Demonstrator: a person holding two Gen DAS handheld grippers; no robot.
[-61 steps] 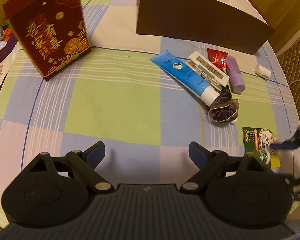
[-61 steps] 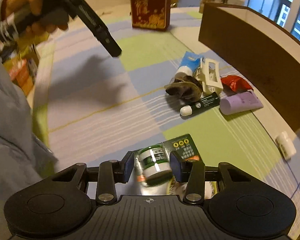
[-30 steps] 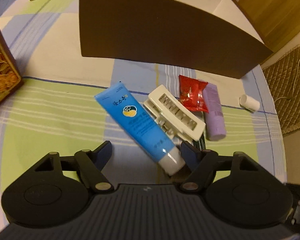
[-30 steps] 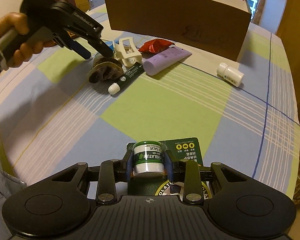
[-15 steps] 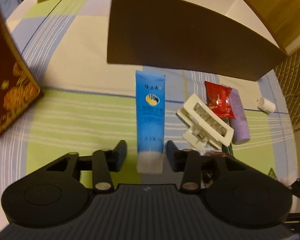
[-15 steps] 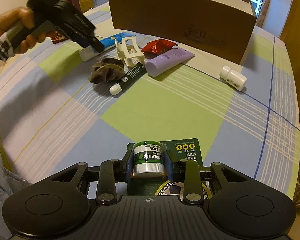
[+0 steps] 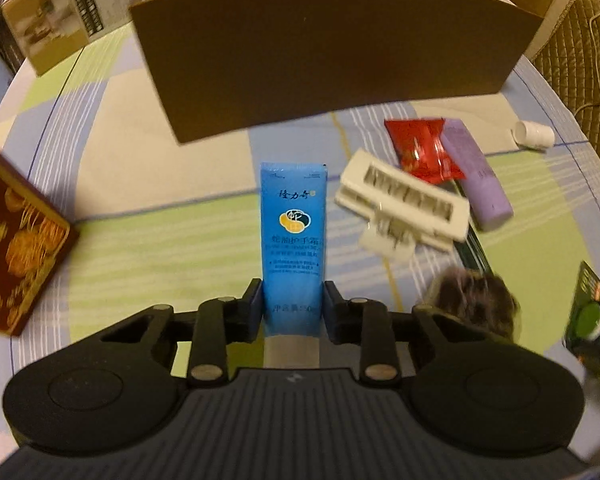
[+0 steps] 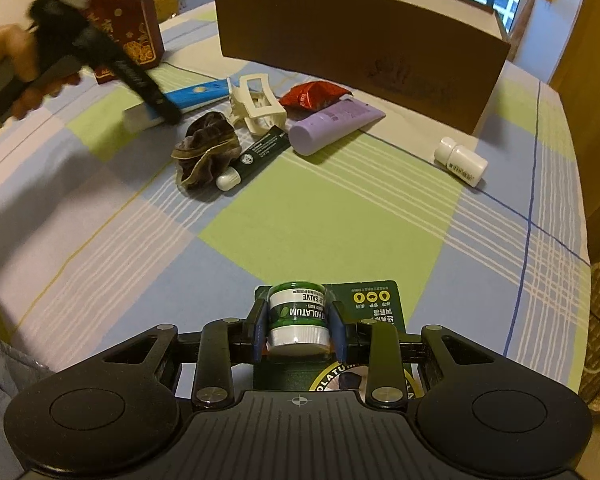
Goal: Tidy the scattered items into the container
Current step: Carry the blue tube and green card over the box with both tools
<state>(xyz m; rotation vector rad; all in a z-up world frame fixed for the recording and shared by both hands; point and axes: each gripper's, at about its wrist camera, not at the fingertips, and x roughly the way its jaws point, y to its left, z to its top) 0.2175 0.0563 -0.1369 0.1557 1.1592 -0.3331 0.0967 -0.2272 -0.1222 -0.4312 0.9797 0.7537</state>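
Low in the middle of the left view, the left gripper (image 7: 293, 306) is closing on the blue hand-cream tube (image 7: 293, 240) lying on the checked tablecloth (image 7: 172, 248). Squeeze gently near the cap, then lift it straight up and over the brown box (image 7: 328, 52). The right gripper (image 8: 298, 330) pinches the green salve jar (image 8: 297, 316).

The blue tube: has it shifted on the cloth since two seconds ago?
Yes. The blue tube has swung clear of the white hair claw and scrunchie, its cap end now toward the red gift box.

Three tubes (image 8: 334, 123), one scrunchie (image 8: 204, 152), one clip (image 8: 256, 108), two boxes (image 8: 360, 44)
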